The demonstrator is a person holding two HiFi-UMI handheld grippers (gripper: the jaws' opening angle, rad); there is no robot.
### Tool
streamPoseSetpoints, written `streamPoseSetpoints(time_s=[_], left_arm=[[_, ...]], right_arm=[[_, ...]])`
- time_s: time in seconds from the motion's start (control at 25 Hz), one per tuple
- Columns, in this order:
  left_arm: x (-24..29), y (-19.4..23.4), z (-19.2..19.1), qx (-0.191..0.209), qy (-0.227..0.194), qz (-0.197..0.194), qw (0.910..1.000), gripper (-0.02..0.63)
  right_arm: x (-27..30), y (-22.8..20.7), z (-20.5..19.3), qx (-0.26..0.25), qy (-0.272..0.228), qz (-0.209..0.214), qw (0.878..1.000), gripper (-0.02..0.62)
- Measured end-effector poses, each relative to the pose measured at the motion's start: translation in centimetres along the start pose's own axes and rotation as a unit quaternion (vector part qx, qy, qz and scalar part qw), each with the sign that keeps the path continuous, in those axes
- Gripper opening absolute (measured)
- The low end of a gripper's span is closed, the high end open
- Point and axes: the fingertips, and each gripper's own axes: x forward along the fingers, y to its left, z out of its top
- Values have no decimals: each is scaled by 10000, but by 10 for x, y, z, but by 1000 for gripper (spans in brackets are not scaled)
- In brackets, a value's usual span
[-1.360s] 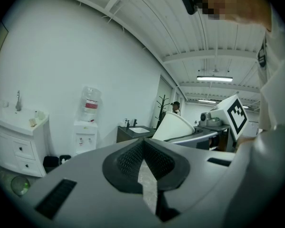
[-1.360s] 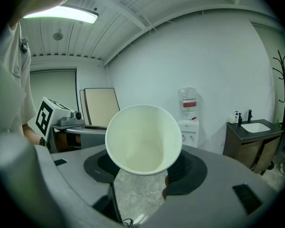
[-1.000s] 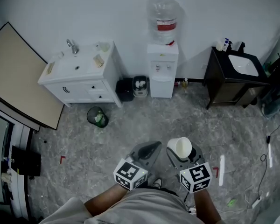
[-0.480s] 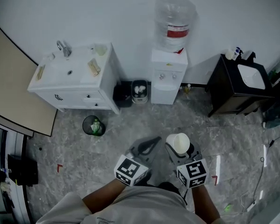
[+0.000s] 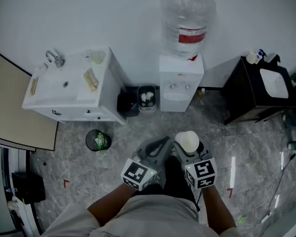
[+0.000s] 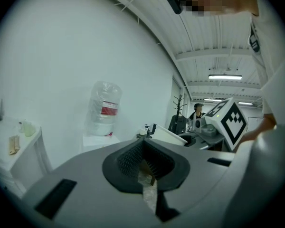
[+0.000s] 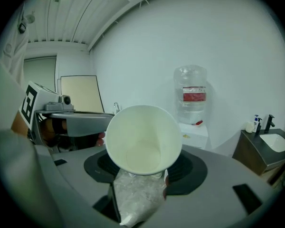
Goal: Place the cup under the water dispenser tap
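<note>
2 claws of mine show side by side at the bottom of the head view, above the grey marbled floor (image 5: pixel 246 147). My right gripper (image 5: pixel 188 151) is clamped on the white paper cup (image 5: pixel 187 140), its jaws spread wide round the cup's lower end. The right gripper view looks straight into the cup's mouth and shows it empty. My left gripper (image 5: pixel 163 143) has its jaws drawn together with nothing between them, which its own view shows most plainly.

The cup is well apart from the water dispenser (image 5: pixel 181 68), which stands against the white wall with a clear bottle (image 5: pixel 188 21) on top. Only the head view shows the 2 taps (image 5: pixel 173 86); both gripper views cut the dispenser off above them. The head view alone also shows the small bin (image 5: pixel 147 96) just left of the dispenser, a round dark bin (image 5: pixel 97 139) with something green in it, and the white vanity (image 5: pixel 84 107). The dark vanity (image 5: pixel 246 98) stands to the dispenser's right. Only the left gripper view shows a person (image 6: pixel 198 112) far off, beyond a coat stand (image 6: pixel 179 109).
</note>
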Motion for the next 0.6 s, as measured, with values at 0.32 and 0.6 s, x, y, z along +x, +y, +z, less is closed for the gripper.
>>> streamPoseSetpoints(time_s=[0.32, 0.6], left_arm=[[101, 94, 15, -117, -36, 355, 9993, 5], [163, 161, 14, -306, -82, 647, 9974, 5]], right_arm=[[121, -87, 12, -46, 195, 368, 9991, 270], [209, -133, 5, -272, 337, 638, 9970, 270]])
